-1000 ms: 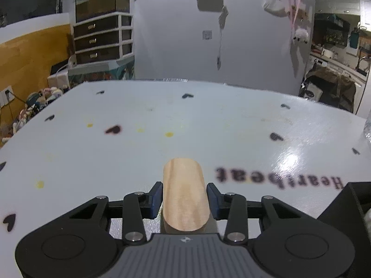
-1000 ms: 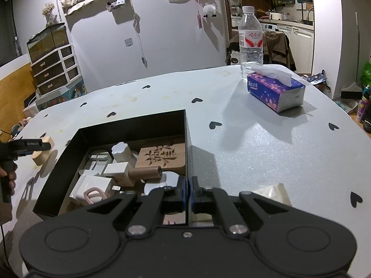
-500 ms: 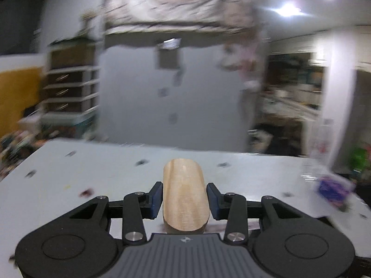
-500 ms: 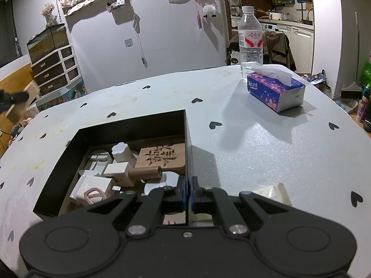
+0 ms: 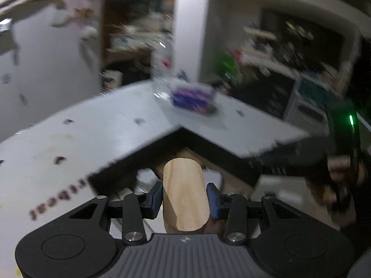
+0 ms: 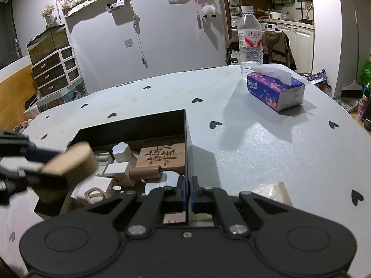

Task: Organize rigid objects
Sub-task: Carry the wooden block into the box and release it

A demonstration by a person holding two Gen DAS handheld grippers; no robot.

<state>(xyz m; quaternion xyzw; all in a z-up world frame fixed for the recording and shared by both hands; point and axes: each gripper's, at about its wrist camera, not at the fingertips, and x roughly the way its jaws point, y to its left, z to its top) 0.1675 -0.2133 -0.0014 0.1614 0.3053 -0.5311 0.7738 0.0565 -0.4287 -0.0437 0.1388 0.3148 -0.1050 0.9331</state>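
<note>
My left gripper (image 5: 184, 198) is shut on a rounded wooden block (image 5: 184, 194) and holds it over the open black box (image 5: 231, 159). From the right wrist view the same block (image 6: 71, 162) hangs blurred over the box's left side. My right gripper (image 6: 188, 191) is shut on the thin right wall of the black box (image 6: 186, 139). Inside the box lie a carved wooden tile (image 6: 162, 156), a wooden cylinder (image 6: 146, 172), a white knob (image 6: 121, 151) and several white blocks.
A purple tissue pack (image 6: 274, 90) and a water bottle (image 6: 250, 39) stand at the back right of the grey table (image 6: 255, 139). A pale translucent piece (image 6: 274, 191) lies right of my right gripper. The tissue pack also shows in the left wrist view (image 5: 192, 96).
My left gripper has lifted the wooden block off the table at the left and swung it right, over the black box. My right gripper has not moved.
</note>
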